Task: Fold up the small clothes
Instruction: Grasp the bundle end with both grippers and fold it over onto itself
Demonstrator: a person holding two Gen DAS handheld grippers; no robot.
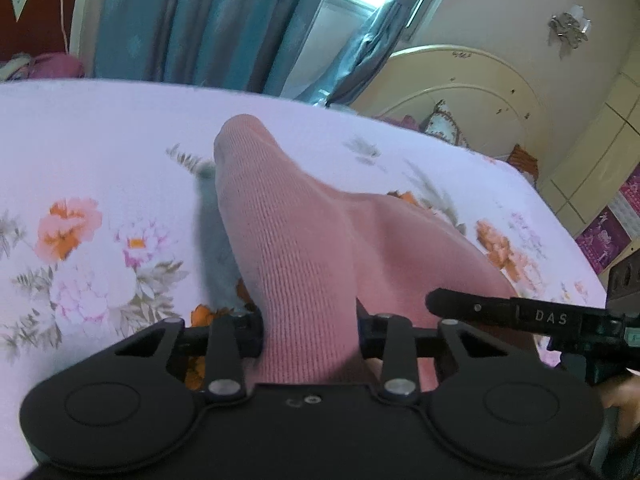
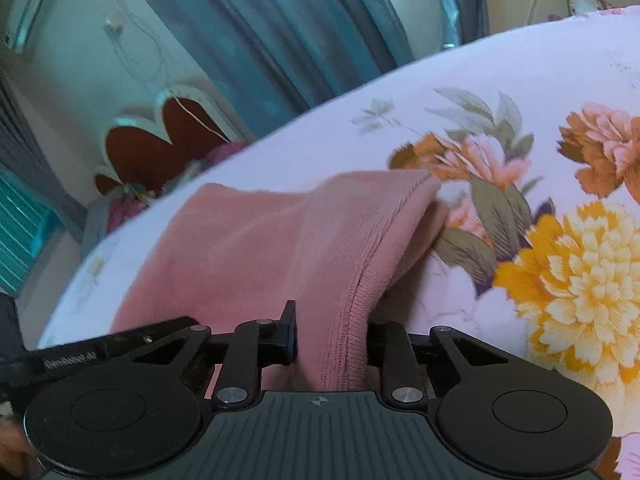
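A pink knit garment point(image 1: 288, 232) is lying partly lifted off the floral bedsheet point(image 1: 100, 152), its ribbed fabric bunching into a raised fold, with a stitched hem point(image 2: 356, 312) running along one edge and turning under

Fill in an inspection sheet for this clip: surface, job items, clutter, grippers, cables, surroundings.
Surface: pale floral bedsheet.
Job's things: pink knitted garment, lifted off the sheet, gripped at two places.
Clutter: nothing seen on the sheet.
Grippers: left gripper shut on garment; right gripper shut on its stitched hem.
Cables: thin white cord across the dark red headboard.
Surroundings: teal curtains, cream arched headboard.
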